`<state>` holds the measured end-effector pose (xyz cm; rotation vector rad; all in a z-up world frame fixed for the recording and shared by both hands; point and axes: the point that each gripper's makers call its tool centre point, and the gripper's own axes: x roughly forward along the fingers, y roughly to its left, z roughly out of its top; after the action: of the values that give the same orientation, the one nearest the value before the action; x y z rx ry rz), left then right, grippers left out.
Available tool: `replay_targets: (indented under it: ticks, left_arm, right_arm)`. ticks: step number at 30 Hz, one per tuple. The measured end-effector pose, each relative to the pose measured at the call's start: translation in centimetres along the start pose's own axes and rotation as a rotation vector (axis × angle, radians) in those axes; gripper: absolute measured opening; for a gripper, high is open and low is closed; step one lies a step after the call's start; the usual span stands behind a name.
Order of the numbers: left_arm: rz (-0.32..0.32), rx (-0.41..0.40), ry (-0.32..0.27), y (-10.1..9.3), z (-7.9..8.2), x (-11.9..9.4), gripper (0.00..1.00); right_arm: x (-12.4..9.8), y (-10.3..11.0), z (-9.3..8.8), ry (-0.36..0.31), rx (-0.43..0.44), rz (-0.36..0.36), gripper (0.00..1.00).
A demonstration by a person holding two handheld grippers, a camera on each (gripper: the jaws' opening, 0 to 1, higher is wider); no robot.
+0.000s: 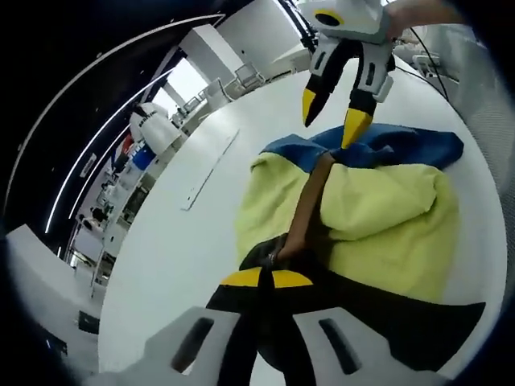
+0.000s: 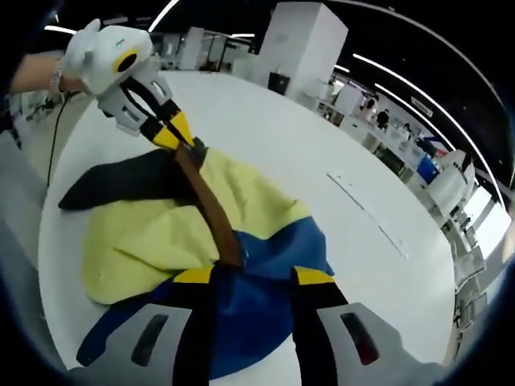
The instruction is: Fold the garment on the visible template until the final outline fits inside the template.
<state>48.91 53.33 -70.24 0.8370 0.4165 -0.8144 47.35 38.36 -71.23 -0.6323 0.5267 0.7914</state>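
The garment (image 1: 362, 217), yellow with blue and black ends and a brown strip, lay bunched on the white table (image 1: 177, 265). The left tool (image 1: 267, 279) was pressed together on its black end. The right tool (image 2: 251, 276) was spread over the blue end, holding nothing. The folding looked only partly done. No clear template outline could be made out.

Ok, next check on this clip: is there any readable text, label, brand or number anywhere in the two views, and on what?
None can be read.
Garment: yellow, blue and black panels with a brown strip, no print or label visible.
Left gripper and right gripper: no readable marking.
Table: bare white, only faint strips without legible text.
Background equipment: too small and blurred to tell.
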Motion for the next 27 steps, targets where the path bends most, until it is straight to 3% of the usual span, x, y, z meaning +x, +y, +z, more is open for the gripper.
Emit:
replay_targets:
  ticks: [10,13,16,21,27]
  left_arm:
    - [0.009,-0.065,-0.008,0.7,0.3,-0.1,0.0]
    - [0.011,-0.062,-0.005,0.8,0.2,-0.1,0.0]
    - [0.012,-0.075,-0.007,0.9,0.1,-0.2,0.0]
    - [0.012,-0.08,-0.004,1.0,0.0,-0.3,0.0]
    - [0.01,-0.069,0.004,0.9,-0.2,-0.1,0.0]
  right_arm:
    - [1.0,0.0,-0.4,0.006,-0.128,-0.009,0.29]
    - [1.3,-0.1,0.3,-0.027,-0.185,-0.031,0.26]
    - [1.6,0.5,1.0,-0.059,-0.223,-0.007,0.25]
    - [2.2,1.0,0.4,-0.03,-0.309,0.014,0.24]
    - [2.3,0.8,-0.6,-0.005,-0.335,0.028,0.24]
